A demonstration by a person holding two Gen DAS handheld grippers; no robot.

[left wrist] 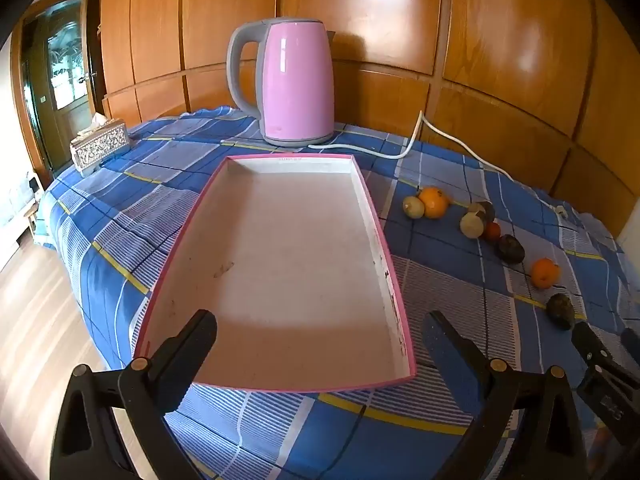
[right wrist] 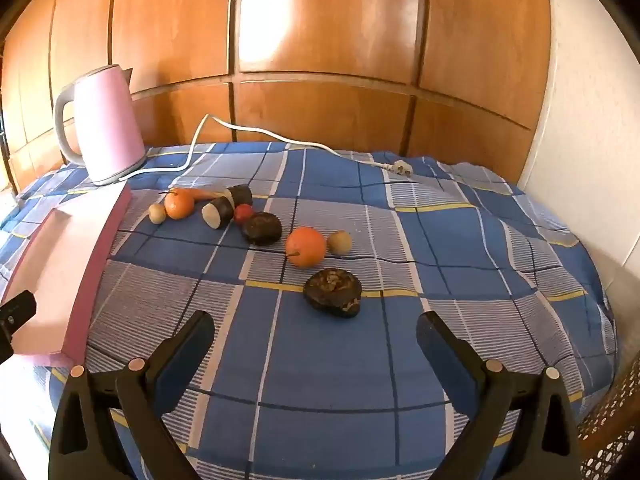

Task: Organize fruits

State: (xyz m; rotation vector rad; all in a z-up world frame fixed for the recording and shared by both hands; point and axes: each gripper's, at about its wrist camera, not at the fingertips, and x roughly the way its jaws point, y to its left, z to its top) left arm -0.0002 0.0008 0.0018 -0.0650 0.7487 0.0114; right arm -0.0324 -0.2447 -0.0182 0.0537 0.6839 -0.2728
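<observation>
Hovering wide open and empty, left gripper over the tray, right gripper near the dark fruit by the table's near edge.

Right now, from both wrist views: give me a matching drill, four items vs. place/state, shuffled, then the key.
Items:
1. kettle
2. tray
3. dark fruit
4. left gripper

States:
A. nearest the right gripper
B. open, over the tray's near end
C. empty, pink-rimmed
D. upright at the back, white cord trailing

Pairs: 1-D, 2-C, 3-A, 4-B
</observation>
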